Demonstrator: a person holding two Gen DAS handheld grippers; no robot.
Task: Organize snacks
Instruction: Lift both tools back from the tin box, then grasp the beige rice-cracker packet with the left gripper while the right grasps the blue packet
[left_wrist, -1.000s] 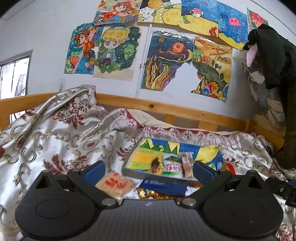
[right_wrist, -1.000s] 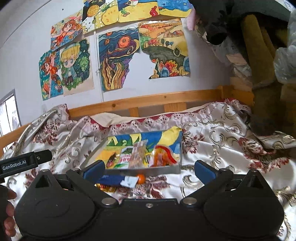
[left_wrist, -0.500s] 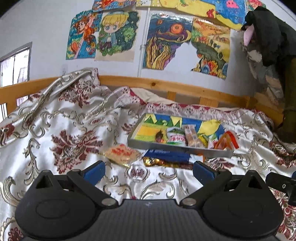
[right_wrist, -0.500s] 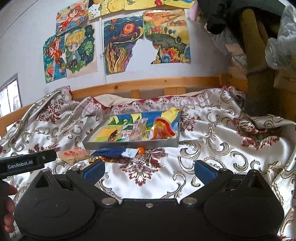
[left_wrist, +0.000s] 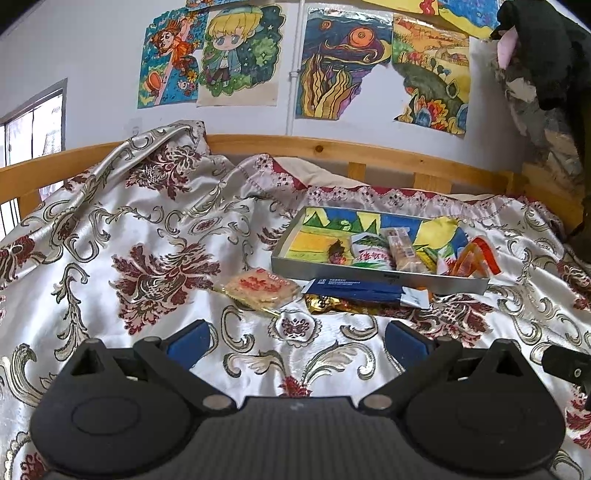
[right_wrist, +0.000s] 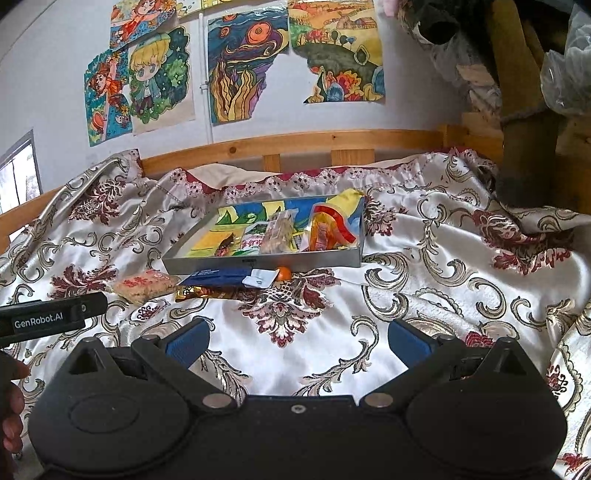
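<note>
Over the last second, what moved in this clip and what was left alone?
Both open grippers, left gripper and right gripper, pulled back from the tray, so more bedspread shows before them. Nothing was grasped or released. Unchanged: the snacks in the tray, and the rice cracker pack, blue packet, gold wrapper and orange candy lying in front of it.

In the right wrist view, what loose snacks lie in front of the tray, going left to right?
Pink-red rice cake packet → blue packet → small orange candy. The gold wrapper sits under the blue packet, so I leave it out.
</note>
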